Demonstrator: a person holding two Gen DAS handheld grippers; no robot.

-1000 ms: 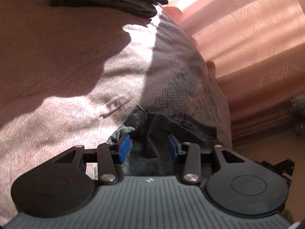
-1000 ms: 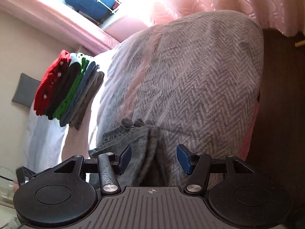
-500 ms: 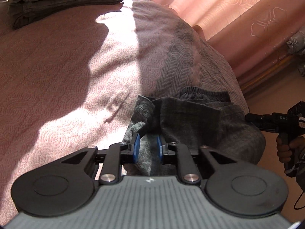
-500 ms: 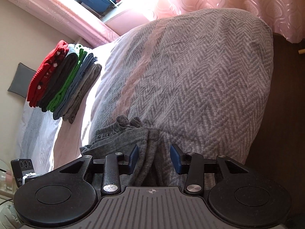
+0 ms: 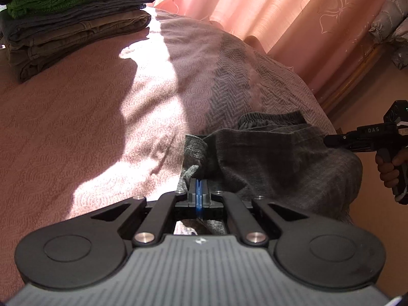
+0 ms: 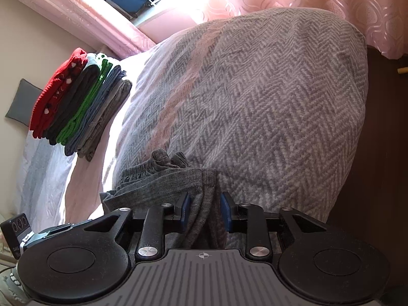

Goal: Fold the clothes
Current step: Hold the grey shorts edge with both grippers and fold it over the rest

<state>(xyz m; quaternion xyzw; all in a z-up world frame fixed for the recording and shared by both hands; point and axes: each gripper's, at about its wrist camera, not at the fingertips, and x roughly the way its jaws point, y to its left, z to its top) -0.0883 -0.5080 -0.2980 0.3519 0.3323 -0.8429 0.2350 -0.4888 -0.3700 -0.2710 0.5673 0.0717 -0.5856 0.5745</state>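
Observation:
A dark grey pair of shorts [image 5: 280, 158] lies bunched at the near edge of the bed, its elastic waistband at the far side. My left gripper [image 5: 199, 191] is shut on a corner of the shorts, blue pads pressed together with cloth between them. In the right wrist view the shorts [image 6: 163, 181] run between the fingers of my right gripper [image 6: 204, 209], which is open, its blue pads on either side of a fold of the cloth. The right gripper also shows at the right edge of the left wrist view [image 5: 339, 141], touching the shorts.
A stack of folded clothes [image 5: 71, 23] sits at the far left of the bed, also in the right wrist view [image 6: 76, 104]. The bed has a pink and grey herringbone cover [image 6: 267, 97]. Pink curtains [image 5: 293, 17] hang behind it. The bed edge drops to the floor at right.
My left gripper closed from open onto the corner of the shorts and lifted back a little. My right gripper narrowed around the shorts' fold but stays open.

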